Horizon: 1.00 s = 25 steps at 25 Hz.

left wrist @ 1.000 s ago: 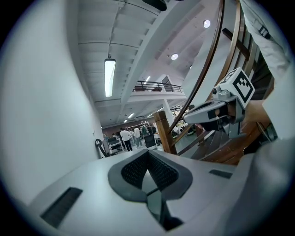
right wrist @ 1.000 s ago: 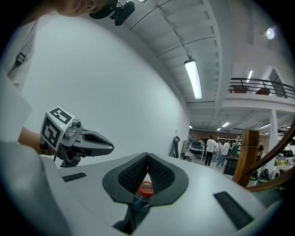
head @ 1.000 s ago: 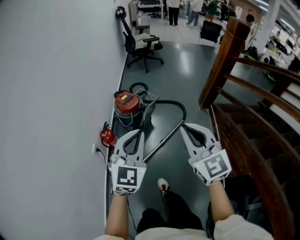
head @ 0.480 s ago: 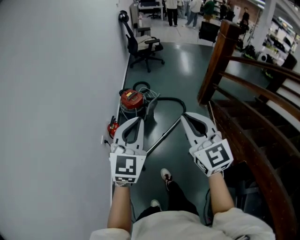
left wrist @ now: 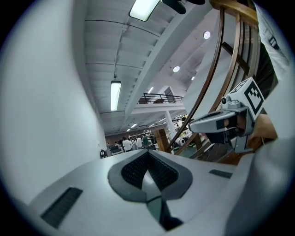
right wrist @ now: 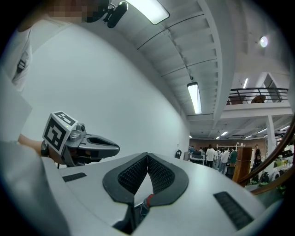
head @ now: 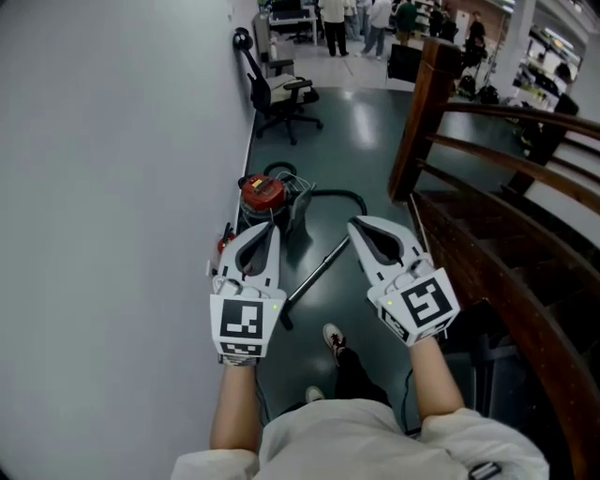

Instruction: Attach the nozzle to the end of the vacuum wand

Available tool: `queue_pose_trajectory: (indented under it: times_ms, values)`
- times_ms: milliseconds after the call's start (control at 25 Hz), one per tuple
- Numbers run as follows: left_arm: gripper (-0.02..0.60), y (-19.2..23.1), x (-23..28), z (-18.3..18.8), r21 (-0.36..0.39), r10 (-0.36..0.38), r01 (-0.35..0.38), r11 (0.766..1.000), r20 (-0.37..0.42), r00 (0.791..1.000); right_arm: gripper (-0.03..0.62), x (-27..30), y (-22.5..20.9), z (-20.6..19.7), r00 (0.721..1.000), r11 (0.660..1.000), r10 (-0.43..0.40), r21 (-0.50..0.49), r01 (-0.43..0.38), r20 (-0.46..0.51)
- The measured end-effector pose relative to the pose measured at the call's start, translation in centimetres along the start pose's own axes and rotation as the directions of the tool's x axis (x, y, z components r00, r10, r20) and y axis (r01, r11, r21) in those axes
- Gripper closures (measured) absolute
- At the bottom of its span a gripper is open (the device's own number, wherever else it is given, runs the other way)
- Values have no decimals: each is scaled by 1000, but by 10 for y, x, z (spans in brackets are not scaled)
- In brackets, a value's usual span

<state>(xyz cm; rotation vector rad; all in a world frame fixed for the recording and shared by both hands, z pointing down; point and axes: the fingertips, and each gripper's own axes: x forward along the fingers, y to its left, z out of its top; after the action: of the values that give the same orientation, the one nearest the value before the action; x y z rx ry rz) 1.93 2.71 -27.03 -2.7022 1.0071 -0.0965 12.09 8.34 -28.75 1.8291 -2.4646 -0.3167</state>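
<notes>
Both pairs of jaws are pressed together with nothing between them: the left gripper [head: 265, 229] and the right gripper [head: 360, 225] are held level, side by side, high above the floor [head: 375, 141].

The vacuum wand [head: 319, 270] lies flat on that floor, far below the jaws and between the two pairs. It slants from under the right jaws down towards the left gripper's body. Just beyond the left jaws stands the red canister [head: 262, 194], with the black hose [head: 342, 197] looping out ahead of the right jaws.

The wand's ends are too small to show whether a nozzle sits on one, so this fits a wand waiting for its nozzle as well as one already fitted.

From this height, with the jaws together, neither gripper can take anything. My guess is that a thin tube on a smooth floor will roll, so one pair should hold it close to the joint while the other lines the nozzle up straight with it.

The floor is dark, glossy and bare around the wand. A white wall [head: 112, 141] runs left of the left jaws and a wooden stair railing [head: 487, 150] right of the right jaws. An office chair [head: 281, 94] and people [head: 352, 11] are far ahead.
</notes>
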Motion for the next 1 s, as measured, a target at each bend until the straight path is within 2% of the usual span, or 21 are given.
queue_pose_trajectory:
  times_ms: [280, 480, 1000]
  values:
    - [581, -11, -28, 9, 15, 11, -11, 1000, 8, 1000, 568, -21, 15, 14, 1000, 1000, -1, 3, 1, 15]
    - [581, -15, -39, 12, 8, 19, -19, 1000, 17, 1000, 568, -26, 23, 18, 1000, 1000, 1, -31, -1, 7]
    - [581, -12, -40, 14, 5, 35, -35, 999, 16, 999, 568, -25, 23, 16, 1000, 999, 3, -41, -3, -16]
